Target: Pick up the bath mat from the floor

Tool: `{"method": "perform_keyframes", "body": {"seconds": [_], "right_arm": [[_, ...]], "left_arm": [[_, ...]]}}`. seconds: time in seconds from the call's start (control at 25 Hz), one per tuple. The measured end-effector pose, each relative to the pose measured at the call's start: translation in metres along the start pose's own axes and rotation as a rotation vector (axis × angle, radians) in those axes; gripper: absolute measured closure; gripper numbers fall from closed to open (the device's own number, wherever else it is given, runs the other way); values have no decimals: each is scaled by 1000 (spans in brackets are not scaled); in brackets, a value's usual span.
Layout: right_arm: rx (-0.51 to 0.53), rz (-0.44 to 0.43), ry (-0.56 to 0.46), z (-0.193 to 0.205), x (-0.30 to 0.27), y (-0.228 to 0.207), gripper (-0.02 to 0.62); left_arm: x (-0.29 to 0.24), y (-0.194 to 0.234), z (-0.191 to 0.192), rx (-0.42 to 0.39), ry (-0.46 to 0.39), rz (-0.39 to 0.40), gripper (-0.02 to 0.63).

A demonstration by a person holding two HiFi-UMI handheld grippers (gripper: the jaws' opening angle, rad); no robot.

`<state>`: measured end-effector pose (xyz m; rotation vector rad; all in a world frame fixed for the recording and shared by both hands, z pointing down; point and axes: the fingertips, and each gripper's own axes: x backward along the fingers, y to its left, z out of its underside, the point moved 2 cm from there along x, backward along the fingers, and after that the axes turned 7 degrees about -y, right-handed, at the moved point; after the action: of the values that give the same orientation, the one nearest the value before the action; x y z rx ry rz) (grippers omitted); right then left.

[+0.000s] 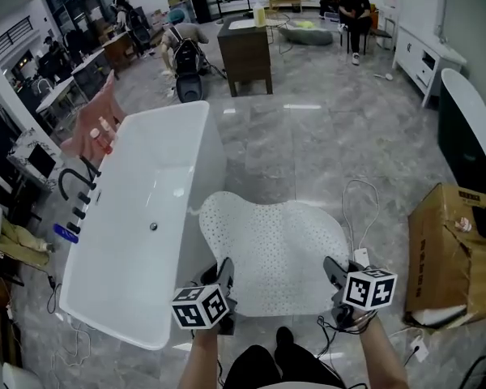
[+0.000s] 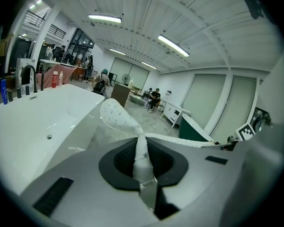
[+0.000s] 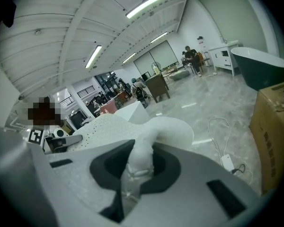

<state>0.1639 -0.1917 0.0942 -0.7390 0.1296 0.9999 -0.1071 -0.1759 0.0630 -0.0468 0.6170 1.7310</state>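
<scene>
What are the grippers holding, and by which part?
The white bath mat: the left gripper pinches its near left corner, the right gripper its near right corner.

I see the mat (image 1: pixel 271 245): white, dotted with small holes, wavy along its far edge. Its 2 near corners are pinched, at 7 o'clock in the left gripper (image 1: pixel 224 267) and at 5 in the right gripper (image 1: pixel 334 267). It spreads toward 12, beside the tub (image 1: pixel 186 112).

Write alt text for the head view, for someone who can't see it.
The left gripper and the right gripper each clamp a near corner of a white perforated bath mat beside a white bathtub. A cardboard box stands at the right.
</scene>
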Motion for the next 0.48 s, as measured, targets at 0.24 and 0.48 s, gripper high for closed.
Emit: {"method": "perform_keyframes", "body": {"seconds": [0.24,0.48], "right_arm": [[23,-5,-49,-23,6,5,565],[52,6,-90,-37,5,20,566]], "left_arm": [[-5,-17,-19,-28,-32,23,580],[-7,-18,-38,-47,-61,44,580]]}}
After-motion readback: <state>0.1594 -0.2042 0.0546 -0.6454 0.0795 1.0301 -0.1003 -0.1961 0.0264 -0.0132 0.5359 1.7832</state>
